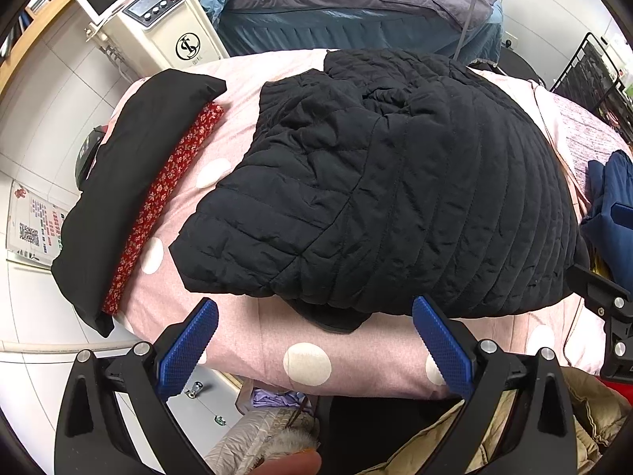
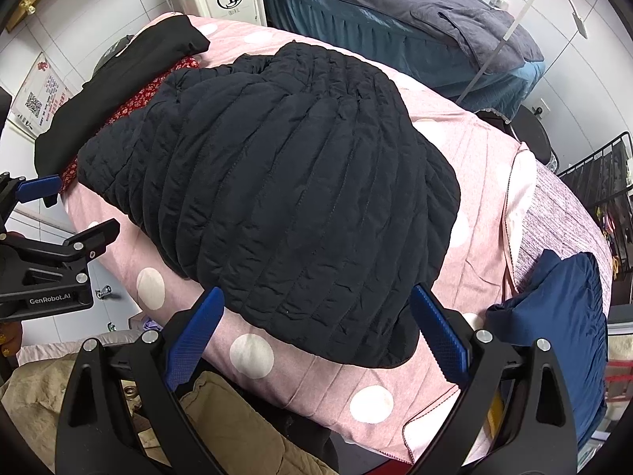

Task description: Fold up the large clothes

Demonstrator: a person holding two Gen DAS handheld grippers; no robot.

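Lying folded on the pink bed [image 2: 300,388], the jacket [image 2: 277,198] seems nearly done (its far side is hidden). Both grippers, left [image 1: 314,342] and right [image 2: 314,336], gape empty; press edges flat gently.

White tiled floor [image 1: 35,126] and pale walls surround a pink polka-dot bed [image 2: 474,237]. Behind it stand a blue-skirted bed [image 1: 336,19], a cream machine [image 1: 158,27] and a black rack [image 2: 605,174].

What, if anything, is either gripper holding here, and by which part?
Nothing. The left gripper and right gripper have open jaws, short of the black quilted padded jacket.
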